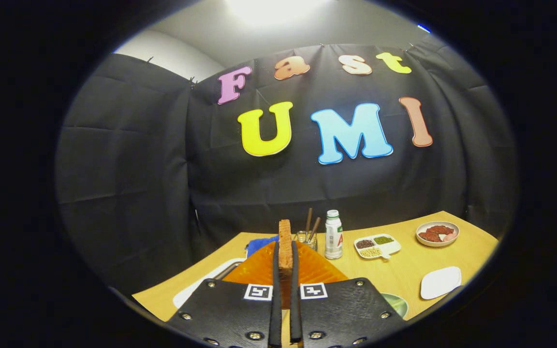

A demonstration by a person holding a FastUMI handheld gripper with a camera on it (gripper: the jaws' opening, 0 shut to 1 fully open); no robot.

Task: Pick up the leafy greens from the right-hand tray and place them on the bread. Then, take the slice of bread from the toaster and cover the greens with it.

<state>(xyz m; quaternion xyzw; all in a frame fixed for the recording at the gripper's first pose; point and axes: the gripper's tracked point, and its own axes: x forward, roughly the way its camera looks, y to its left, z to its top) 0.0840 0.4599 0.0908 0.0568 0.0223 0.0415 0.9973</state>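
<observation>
Your tongs pinch the slice of bread upright between both fingers, high over the table, with the milk bottle at one o'clock.

Slice of bread upright, pinched between both tongs above wooden table.

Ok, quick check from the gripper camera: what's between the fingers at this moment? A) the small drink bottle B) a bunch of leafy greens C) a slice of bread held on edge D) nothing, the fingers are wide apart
C: the gripper has both fingers pressed against a slice of bread standing upright on edge between them, while the bottle stands on the table beyond.
</observation>
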